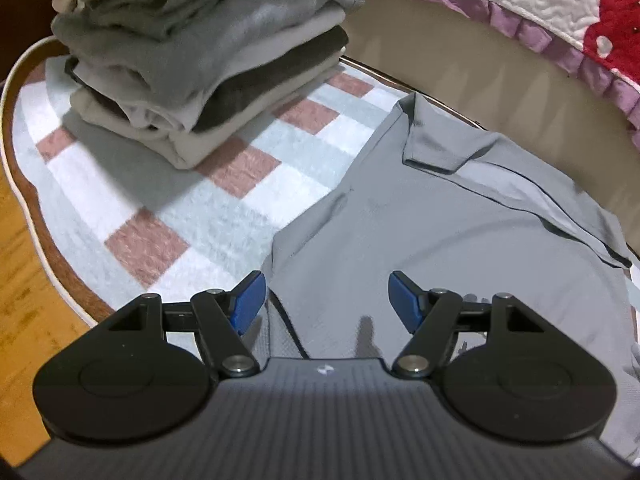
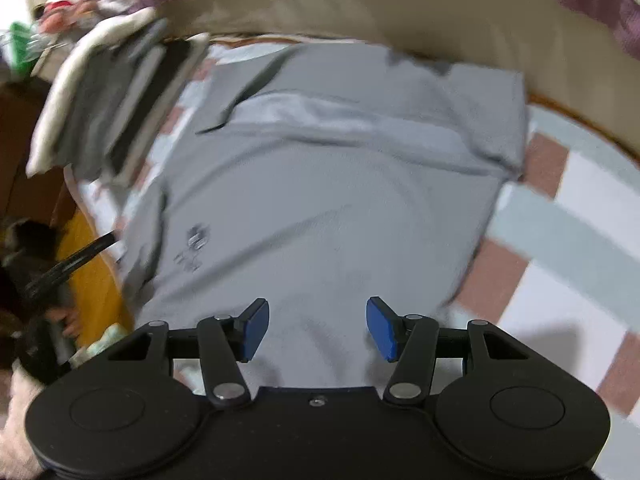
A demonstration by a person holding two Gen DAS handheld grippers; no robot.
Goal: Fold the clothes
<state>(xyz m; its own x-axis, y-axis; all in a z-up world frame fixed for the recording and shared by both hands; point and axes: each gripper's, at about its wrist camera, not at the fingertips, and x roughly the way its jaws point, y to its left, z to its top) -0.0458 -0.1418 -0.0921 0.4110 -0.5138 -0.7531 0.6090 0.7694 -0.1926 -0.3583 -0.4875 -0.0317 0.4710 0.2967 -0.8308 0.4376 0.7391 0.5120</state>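
A tall stack of folded grey, white and dark garments (image 1: pixel 200 68) stands well beyond the left gripper (image 1: pixel 327 300), off to the left of its fingers, so much of the laundry looks already dealt with. The piece in hand is a grey short-sleeved polo shirt (image 1: pixel 440 232), lying on the pale blue, white and pink checked cloth (image 1: pixel 168 208) that covers the surface. Directly ahead of and beneath the left fingers it lies mostly flat, its collar at the far end, with one side apparently turned in. The right gripper (image 2: pixel 318 328) hovers over the near part of the same shirt (image 2: pixel 340 208). Both pairs of blue-padded fingers are spread wide and grip nothing. By my reckoning this shirt is only partly folded; the remaining folds and a move to the stack are left.
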